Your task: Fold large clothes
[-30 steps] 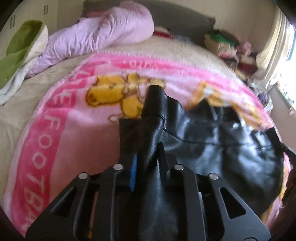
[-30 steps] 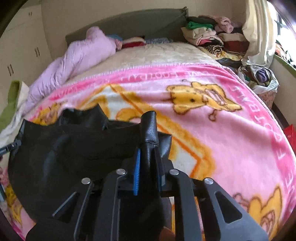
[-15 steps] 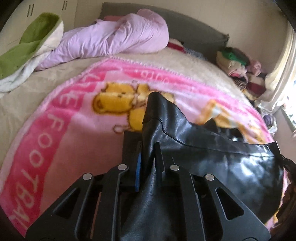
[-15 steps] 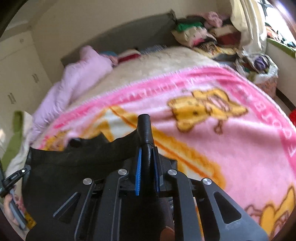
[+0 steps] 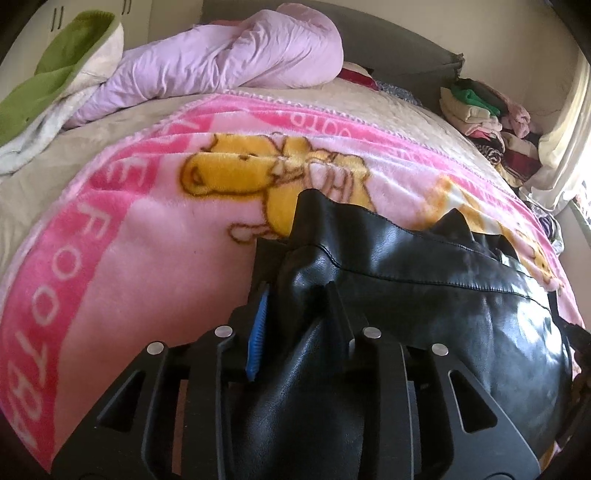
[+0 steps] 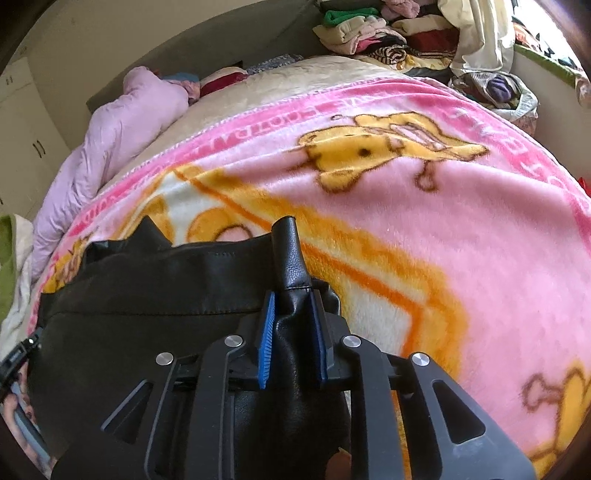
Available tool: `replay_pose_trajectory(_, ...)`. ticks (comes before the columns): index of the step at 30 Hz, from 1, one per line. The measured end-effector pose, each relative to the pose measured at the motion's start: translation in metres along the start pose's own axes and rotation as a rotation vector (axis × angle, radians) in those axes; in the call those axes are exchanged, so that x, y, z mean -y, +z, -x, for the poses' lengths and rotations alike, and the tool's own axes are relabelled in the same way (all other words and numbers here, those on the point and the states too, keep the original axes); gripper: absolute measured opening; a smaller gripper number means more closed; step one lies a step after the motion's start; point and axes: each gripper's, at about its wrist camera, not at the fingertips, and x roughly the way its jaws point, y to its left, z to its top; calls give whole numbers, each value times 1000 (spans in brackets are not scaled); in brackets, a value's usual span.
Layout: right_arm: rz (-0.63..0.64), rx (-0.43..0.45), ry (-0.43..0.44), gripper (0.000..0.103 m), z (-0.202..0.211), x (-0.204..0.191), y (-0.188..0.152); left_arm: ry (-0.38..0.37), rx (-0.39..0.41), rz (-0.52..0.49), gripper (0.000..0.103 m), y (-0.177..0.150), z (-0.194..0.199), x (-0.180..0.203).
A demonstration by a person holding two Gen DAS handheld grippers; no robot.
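Left fingers: the left gripper (image 5: 295, 325) has a bunched fold of the black leather garment (image 5: 424, 295) between its jaws, which are opening; the blue pad (image 5: 258, 332) stands clear of the leather, so the hold looks let go.
Right fingers: the right gripper (image 6: 291, 332) is also opening, but both blue pads (image 6: 266, 339) lie against a raised corner of the garment (image 6: 147, 295), so it looks pinched yet.
Garment: it spreads between the two grippers on the pink cartoon blanket (image 5: 147, 258), towards the near edge of the bed, its top seam running straight from one gripper to the other.
Doing it well: my judgement is that the fold is being laid down; both corners should be released level and together, so the stiff leather settles flat and the seam does not skew.
Risk: the glossy leather may spring back or slide on the plush blanket.
Around: a lilac quilt (image 5: 229, 59) and a green-and-white blanket (image 5: 55, 74) lie at the bed's far left corner, piled clothes (image 6: 369, 33) beyond the far right corner.
In the way: nothing lies on the blanket ahead of the garment; the heaps are well apart from it.
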Motion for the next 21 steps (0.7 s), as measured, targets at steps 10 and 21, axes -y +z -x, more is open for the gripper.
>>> replay_pose_trajectory(10, -23, 57, -31, 68, 34, -1, -9, 16, 5, 19, 72, 0, 21, -5)
replay_pose_trajectory(21, -56, -15, 114, 86, 79, 13, -51, -13, 29, 51, 93, -7, 62, -18)
